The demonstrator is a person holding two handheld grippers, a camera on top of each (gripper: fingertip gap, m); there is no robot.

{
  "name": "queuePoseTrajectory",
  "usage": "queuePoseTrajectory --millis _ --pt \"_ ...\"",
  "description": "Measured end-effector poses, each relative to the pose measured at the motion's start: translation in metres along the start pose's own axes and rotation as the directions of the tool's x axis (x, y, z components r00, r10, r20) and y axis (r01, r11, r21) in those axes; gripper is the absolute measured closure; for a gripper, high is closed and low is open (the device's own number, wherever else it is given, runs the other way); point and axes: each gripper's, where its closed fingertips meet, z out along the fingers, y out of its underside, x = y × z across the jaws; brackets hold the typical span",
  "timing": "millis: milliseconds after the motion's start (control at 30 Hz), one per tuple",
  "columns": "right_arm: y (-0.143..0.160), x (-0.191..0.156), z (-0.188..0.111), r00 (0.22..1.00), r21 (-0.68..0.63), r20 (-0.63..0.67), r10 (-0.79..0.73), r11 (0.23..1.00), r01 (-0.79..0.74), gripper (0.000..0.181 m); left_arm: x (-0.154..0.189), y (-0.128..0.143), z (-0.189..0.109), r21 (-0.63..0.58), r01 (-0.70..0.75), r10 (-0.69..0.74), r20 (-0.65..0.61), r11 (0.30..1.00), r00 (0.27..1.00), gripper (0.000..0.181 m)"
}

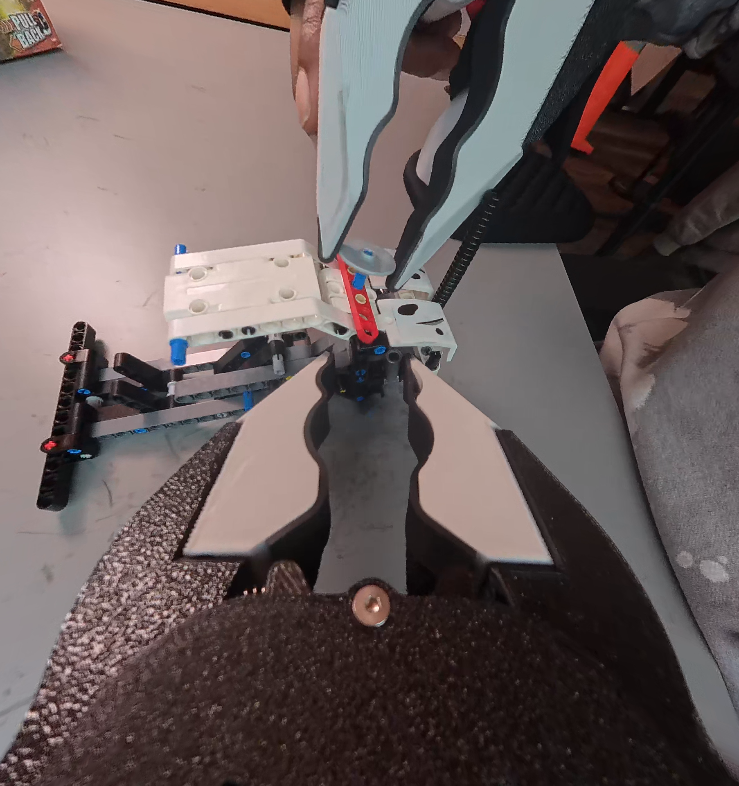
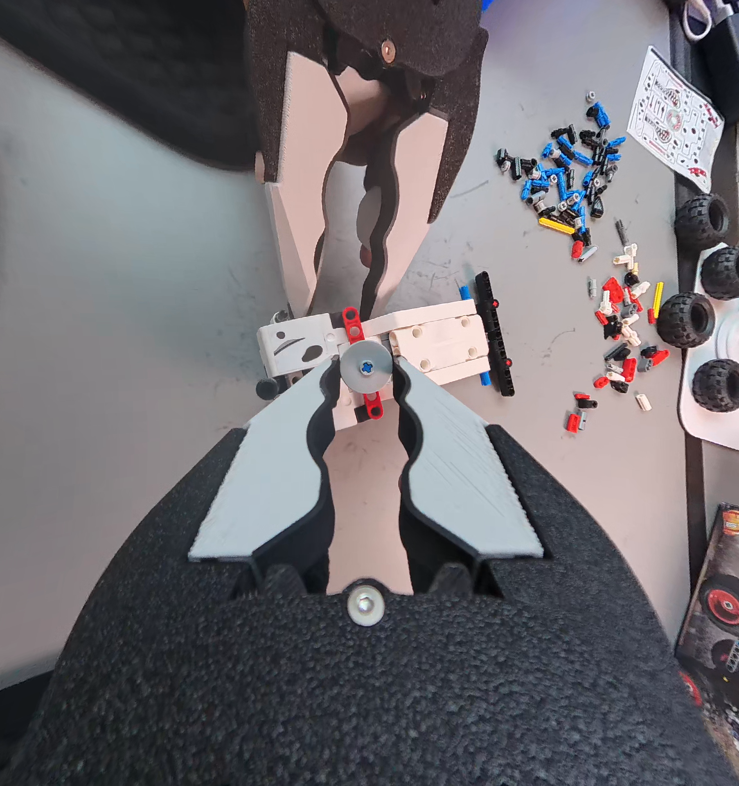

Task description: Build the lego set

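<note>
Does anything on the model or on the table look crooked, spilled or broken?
Nothing looks broken. The red beam lies across the white body, under the grey disc, and runs slightly slanted. The right tool brackets that disc. Loose small pieces lie scattered on the table, as unsorted parts, not a spill.

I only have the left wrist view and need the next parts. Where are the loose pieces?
Observer: A pile of blue and black pins lies on the table, beyond the model's black bumper beam.
Operator: Any tyres?
Observer: Four black tyres, farther out on that same side.
Operator: Does the red beam run under the disc?
Observer: Yes. The red beam sticks out on both sides of the grey disc, which sits between the right tongs.
</note>
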Motion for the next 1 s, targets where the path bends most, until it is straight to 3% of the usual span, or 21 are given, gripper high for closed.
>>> queuePoseTrajectory --millis 667,733,833,900,1000 --pt "0.0 0.003 0.0 0.996 -0.065 -0.005 -0.087 0.994 0.087 0.157 0.001 -0.004 0.007 0.029 -0.003 0.003 -0.007 1.0 1.0 0.155" --pt "-0.007 0.015 -0.013 0.996 -0.016 -0.057 -0.064 0.998 0.063 0.157 0.001 -0.004 0.007 0.029 -0.005 0.006 -0.013 1.0 1.0 0.155" --pt "-0.038 0.027 -0.049 0.991 0.164 -0.119 0.067 0.985 -0.047 0.157 -0.001 -0.006 0.011 0.024 -0.021 0.022 -0.035 0.999 0.999 0.155" --pt "-0.056 0.015 -0.062 0.988 0.247 -0.123 0.095 0.967 -0.062 0.157 -0.005 -0.01 0.017 0.021 -0.027 0.028 -0.047 0.999 0.999 0.155" --pt "-0.057 -0.015 -0.05 0.99 0.235 -0.11 0.083 0.97 -0.055 0.157 -0.013 -0.017 0.028 0.012 -0.047 0.048 -0.053 0.999 0.997 0.155"
